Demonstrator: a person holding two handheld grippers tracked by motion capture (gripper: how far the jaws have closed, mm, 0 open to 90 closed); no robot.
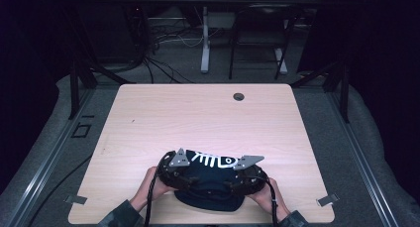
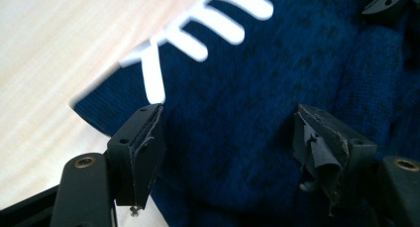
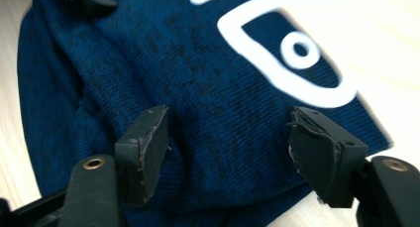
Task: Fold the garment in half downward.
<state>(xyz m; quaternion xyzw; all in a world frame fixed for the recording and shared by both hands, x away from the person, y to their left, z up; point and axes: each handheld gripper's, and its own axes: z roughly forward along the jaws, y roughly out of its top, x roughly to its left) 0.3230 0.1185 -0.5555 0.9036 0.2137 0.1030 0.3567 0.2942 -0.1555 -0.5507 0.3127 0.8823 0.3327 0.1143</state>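
Both grippers, left (image 1: 184,163) and right (image 1: 243,166), hover open-jawed over a soft, limp knit beanie (image 1: 210,185) at the table's (image 1: 198,113) six o'clock; its folded edges look easiest to pinch.

left gripper (image 2: 228,133): jaws apart, gripping nothing | right gripper (image 3: 228,138): jaws apart, gripping nothing

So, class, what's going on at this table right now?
A person holds a hand-held gripper in each hand over a dark blue knitted garment with a white fish-skeleton design, lying at the near edge of the pale wooden table. The left hand-held gripper and the right hand-held gripper both have their jaws apart above the fabric. Neither is pinching the garment.
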